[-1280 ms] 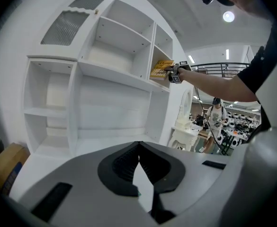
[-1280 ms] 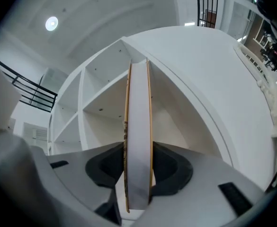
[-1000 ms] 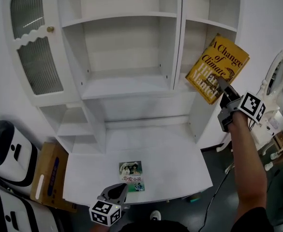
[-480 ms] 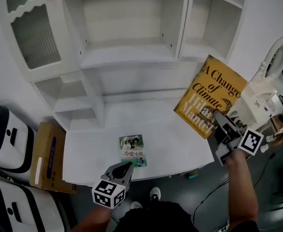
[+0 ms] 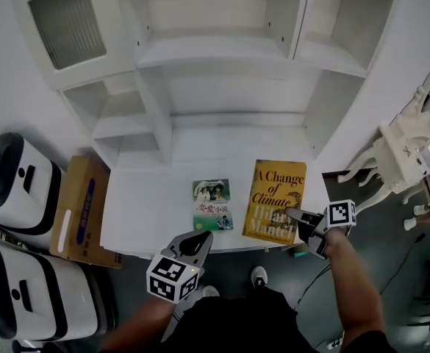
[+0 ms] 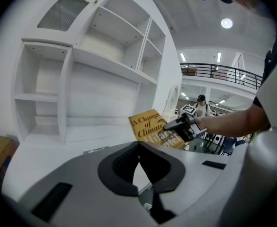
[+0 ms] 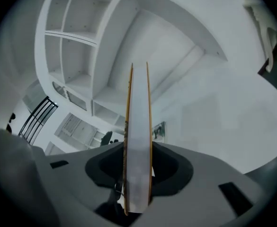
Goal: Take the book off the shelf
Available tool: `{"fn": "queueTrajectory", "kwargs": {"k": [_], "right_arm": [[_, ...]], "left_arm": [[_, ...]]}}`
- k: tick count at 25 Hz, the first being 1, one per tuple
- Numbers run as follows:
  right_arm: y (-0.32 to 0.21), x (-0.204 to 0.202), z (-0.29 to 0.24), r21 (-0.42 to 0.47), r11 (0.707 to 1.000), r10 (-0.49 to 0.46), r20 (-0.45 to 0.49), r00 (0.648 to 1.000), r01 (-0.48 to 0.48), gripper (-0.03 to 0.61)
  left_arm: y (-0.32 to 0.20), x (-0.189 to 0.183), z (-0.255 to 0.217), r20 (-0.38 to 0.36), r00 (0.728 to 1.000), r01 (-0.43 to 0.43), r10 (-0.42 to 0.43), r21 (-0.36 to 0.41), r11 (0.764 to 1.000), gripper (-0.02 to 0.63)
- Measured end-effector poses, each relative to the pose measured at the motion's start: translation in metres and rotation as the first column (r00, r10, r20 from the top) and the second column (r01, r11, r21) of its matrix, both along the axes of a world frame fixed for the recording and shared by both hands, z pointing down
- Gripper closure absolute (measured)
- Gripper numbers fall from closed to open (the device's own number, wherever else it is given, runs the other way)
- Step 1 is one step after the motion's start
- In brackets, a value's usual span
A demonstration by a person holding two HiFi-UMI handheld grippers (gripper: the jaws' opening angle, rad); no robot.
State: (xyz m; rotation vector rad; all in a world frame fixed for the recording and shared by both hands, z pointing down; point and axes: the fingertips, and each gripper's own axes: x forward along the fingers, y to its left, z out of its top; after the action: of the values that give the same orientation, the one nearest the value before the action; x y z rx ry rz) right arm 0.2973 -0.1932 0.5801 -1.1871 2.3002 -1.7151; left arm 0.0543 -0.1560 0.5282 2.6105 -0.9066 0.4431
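yellow book [image 5: 273,197] cover reading "A Change of Climate", "Mantel" beneath

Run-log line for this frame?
yellow book: off shelf, over desk | right gripper: shut on yellow book | left gripper: shut, empty | small book: flat on desk

yellow book [image 5: 275,210] w/ blk & wht lettering, green small book [image 5: 212,206], all-white shelf unit [image 5: 222,50].
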Motion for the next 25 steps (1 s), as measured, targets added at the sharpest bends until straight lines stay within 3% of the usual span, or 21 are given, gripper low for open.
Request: {"fn": "queueTrajectory", "kwargs": {"k": [4,7,16,20,25], "right_arm": [[-0.019,-0.014,0.06,-0.144,0.978,-0.142,0.053,0.988,0.148,0.419],[-0.036,-0.011,0.095,-0.217,0.959,-0.175,0.056,0.983,0.183,0.419],[-0.072,-0.004,0.133,-0.285,0.923,-0.236,0.117,0.965,0.26,0.419],[-0.083,-0.003,0.144,-0.308,0.912,-0.25,0.112,0.962,0.272,0.419],[-0.086,0.01,0.159,-0.315,0.93,-0.178,0.06,0.982,0.188,0.417]], "left_arm": [[-0.003,0.005,0.007,0.019,0.998,0.058,-0.058,-0.013,0.998,0.603],[-0.008,0.014,0.011,0.018,0.995,0.104,-0.103,-0.032,0.994,0.603],[-0.017,0.032,0.018,0.027,0.977,0.212,-0.211,-0.056,0.976,0.603],[-0.02,0.033,0.02,0.04,0.967,0.253,-0.25,-0.064,0.965,0.603],[-0.025,0.031,0.02,0.049,0.955,0.294,-0.292,-0.063,0.954,0.603]]}}
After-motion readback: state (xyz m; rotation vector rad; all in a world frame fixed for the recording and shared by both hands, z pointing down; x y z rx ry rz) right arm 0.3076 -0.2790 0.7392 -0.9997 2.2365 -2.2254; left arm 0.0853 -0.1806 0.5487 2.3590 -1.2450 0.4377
